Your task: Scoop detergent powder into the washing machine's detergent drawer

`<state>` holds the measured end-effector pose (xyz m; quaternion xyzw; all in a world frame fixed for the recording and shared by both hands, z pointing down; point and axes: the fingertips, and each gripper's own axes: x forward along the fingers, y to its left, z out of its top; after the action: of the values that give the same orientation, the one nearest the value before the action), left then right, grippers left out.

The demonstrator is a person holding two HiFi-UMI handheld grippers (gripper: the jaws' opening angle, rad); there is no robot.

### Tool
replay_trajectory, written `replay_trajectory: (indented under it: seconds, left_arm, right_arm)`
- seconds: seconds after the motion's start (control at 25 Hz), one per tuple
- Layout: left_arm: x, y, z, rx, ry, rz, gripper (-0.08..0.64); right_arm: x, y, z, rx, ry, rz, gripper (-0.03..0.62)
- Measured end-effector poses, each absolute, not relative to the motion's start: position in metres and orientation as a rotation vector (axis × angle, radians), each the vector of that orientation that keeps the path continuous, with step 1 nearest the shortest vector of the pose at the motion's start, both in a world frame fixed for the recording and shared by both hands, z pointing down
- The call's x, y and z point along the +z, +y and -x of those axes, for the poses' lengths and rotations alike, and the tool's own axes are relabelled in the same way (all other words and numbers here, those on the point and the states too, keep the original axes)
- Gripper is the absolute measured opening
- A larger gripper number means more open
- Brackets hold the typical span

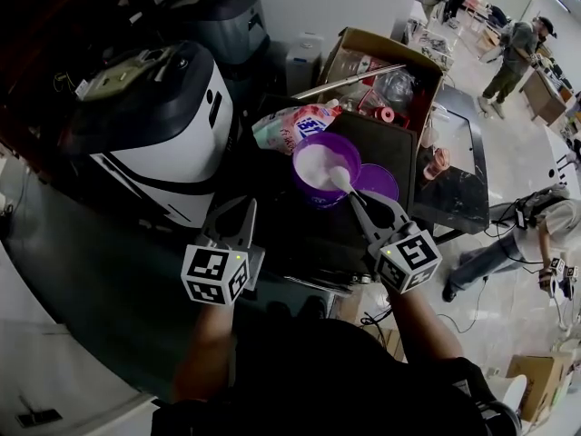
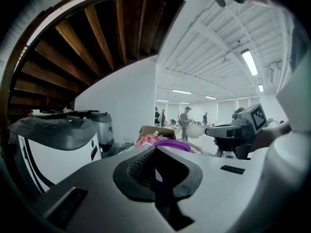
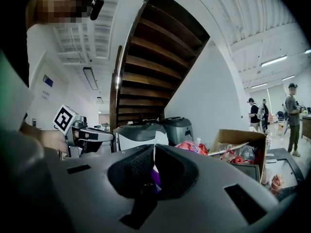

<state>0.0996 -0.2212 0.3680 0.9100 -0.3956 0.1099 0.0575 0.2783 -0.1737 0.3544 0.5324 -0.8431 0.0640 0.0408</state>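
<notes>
The head view looked steeply down from close above the tub [image 1: 309,189], while the two gripper views looked level across it from near its left and right, sharing the box [image 2: 148,128] and stairs [image 2: 97,47].

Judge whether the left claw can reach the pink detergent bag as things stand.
Probably yes. The left claw is shut and empty, and the pink detergent bag lies just beyond it, left of the purple tub, with nothing visible between them.

Grey grippers [image 1: 243,212] [image 1: 357,200], black-white marker cubes [image 1: 215,275]; dark top [image 1: 318,380]
</notes>
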Motion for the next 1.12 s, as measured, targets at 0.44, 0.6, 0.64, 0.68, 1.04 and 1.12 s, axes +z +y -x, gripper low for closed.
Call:
replay_trajectory:
  seconds: [0.44,0.6,0.64,0.68,1.04,1.12]
  left_arm:
    - [0.379,-0.258,-0.037,0.312,-1.184,-2.742,0.006]
    - [0.382,-0.262,-0.036,0.289,-1.168,-2.726,0.006]
    - [0.381,-0.263,-0.038,0.288,-1.162,-2.733,0.006]
    - [0.381,-0.263,-0.042,0.288,-1.158,-2.739,0.006]
    - [0.379,-0.262,-0.086,0.301,-1.106,-2.765,0.006]
    - [0.379,-0.263,-0.093,0.306,-1.103,-2.767,0.006]
  right_arm:
    - [0.352,-0.206,-0.250,0.199,-2.469,-1.686,0.020]
    - [0.354,-0.211,-0.250,0.203,-2.441,-1.668,0.020]
    - [0.354,-0.214,-0.251,0.201,-2.436,-1.660,0.020]
    - [0.355,-0.217,-0.253,0.199,-2.431,-1.652,0.020]
    - [0.370,-0.246,-0.268,0.202,-2.407,-1.495,0.020]
    - [0.377,-0.250,-0.270,0.196,-2.389,-1.434,0.020]
